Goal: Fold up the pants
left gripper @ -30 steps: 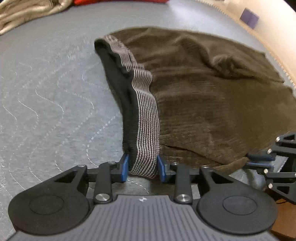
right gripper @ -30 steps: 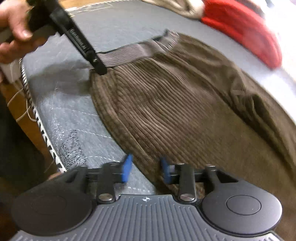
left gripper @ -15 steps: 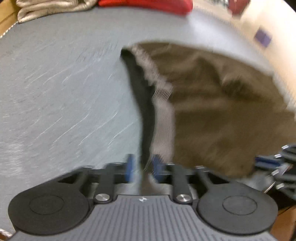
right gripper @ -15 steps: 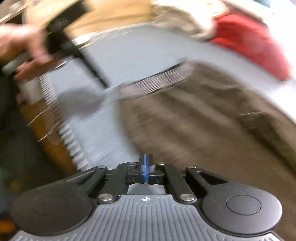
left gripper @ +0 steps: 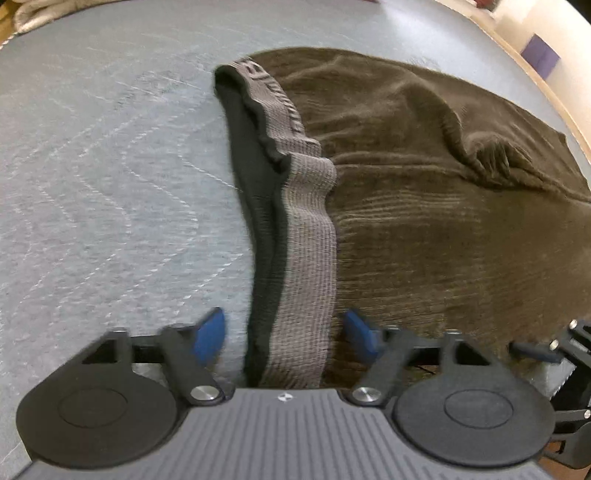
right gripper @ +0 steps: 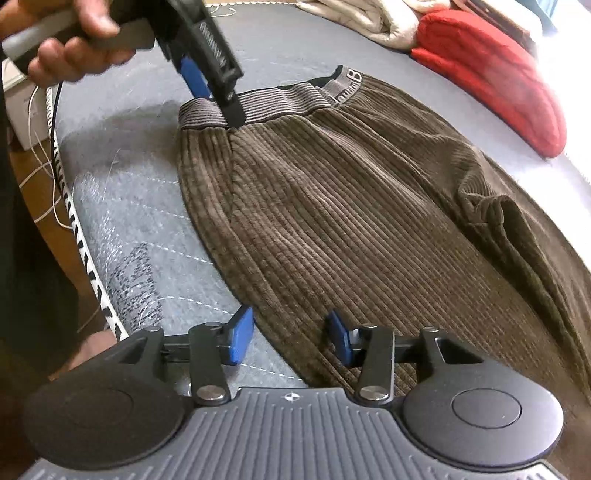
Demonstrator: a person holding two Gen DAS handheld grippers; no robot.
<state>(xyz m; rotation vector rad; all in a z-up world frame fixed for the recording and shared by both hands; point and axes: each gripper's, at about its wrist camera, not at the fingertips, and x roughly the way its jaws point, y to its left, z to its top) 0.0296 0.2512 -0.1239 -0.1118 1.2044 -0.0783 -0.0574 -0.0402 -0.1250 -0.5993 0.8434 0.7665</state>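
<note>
Brown corduroy pants (right gripper: 351,206) lie flat on a grey quilted bed (right gripper: 140,236), with the grey ribbed waistband (right gripper: 273,103) at the far end. In the left wrist view the waistband (left gripper: 306,236) runs between the wide-open fingers of my left gripper (left gripper: 284,332), which does not clamp it. That gripper also shows in the right wrist view (right gripper: 214,88), over the waistband's near corner. My right gripper (right gripper: 290,339) is open, its fingers astride the pants' side edge near the bed's edge. It shows at the right in the left wrist view (left gripper: 554,354).
A red garment (right gripper: 495,74) and a cream blanket (right gripper: 369,18) lie at the far side of the bed. The bed's striped piped edge (right gripper: 85,258) runs along the left, with floor and cables beyond. A person's hand (right gripper: 70,44) holds the left gripper.
Both grippers had closed on the pants half a second ago and shifted them. Both have now opened, and the pants lie flat with the waistband slack.
</note>
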